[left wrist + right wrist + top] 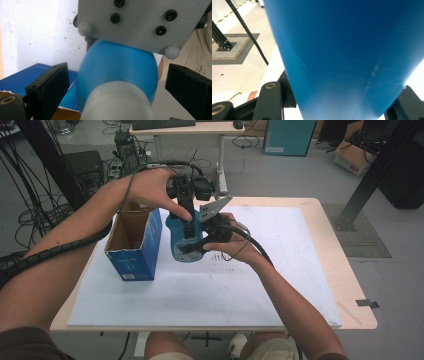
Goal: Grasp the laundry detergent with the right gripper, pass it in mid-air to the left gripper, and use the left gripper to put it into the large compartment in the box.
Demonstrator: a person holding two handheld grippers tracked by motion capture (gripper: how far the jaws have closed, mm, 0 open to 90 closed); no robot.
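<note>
- close to the person, in the high view: two bare forearms coming in from the bottom, over a white sheet (210, 300) on the worktop (320, 220).
- right gripper (212, 237) in the right hand, clamped on a blue bottle (184, 237) held up above the white sheet, near the middle of the worktop.
- in the right gripper view: blue bottle (342, 55) very close and big, squeezed between the two black jaws at the bottom.
- grey three-cornered plate (214, 209) sticking up on top of the right gripper.
- left gripper (186, 200) in the left hand, pointing down at the top of the blue bottle, just above it.
- in the left gripper view: left gripper (117, 85) jaws wide apart, one on each side of the blue bottle (117, 67), with a gap on both sides, not touching it.
- whitish part of the bottle nearest the camera in that view, blue round part past it, grey plate (140, 22) of the other gripper just behind.
- blue cardboard box (135, 245) standing open just to the left of the bottle, on the white sheet.
- farther back, on the floor: cables (30, 195) and another table (190, 130).
</note>
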